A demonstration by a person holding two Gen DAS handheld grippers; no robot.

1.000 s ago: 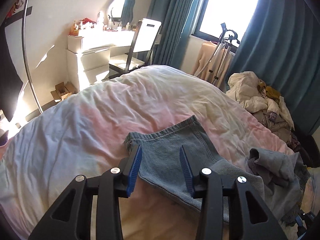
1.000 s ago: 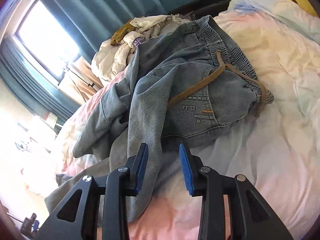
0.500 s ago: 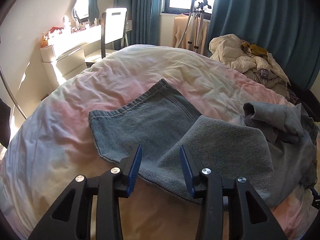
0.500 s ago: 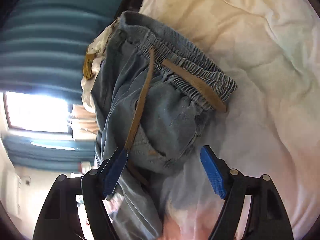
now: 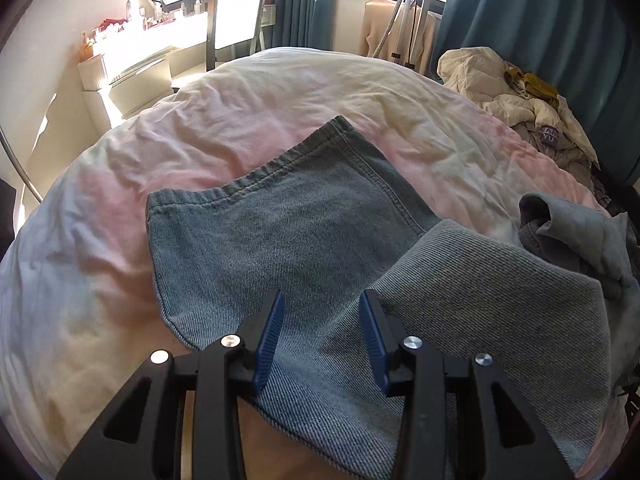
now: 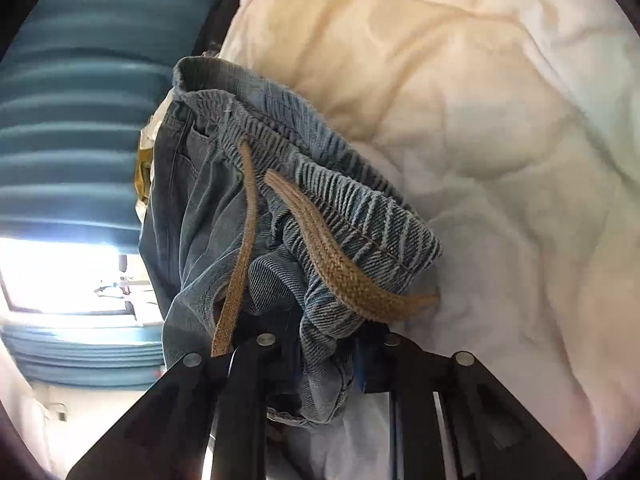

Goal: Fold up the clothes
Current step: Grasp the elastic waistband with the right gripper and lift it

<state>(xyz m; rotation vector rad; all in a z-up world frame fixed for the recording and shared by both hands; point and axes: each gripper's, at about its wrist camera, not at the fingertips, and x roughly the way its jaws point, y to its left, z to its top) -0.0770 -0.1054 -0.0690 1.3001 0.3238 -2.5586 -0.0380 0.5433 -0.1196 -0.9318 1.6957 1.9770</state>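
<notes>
I see the denim trousers (image 5: 304,232) lying on the pastel duvet (image 5: 248,92); in my left view one leg runs lengthwise away from me, its hemmed cuff (image 5: 256,172) pointing toward the dressing table (image 5: 136,60) and chair (image 5: 236,20), while a second leg crosses over it from the right; my left gripper (image 5: 320,332) hovers just above the denim with its blue pads spread and nothing between them; in my right view the elastic waistband (image 6: 320,184) points up and away, the long axis of the bunched cloth running from the claw toward the teal curtain (image 6: 80,120); my right gripper (image 6: 324,360) is clenched on the waistband's bunched denim, the pads buried in the fabric; two brown drawstrings (image 6: 328,256) trail down over it; half a second ago this right claw stood wide apart around the waistband, now it has closed on it; the left view has drawn closer to the leg, jaws unchanged; a heap of clothes (image 5: 512,92) sits at the bed's far right
</notes>
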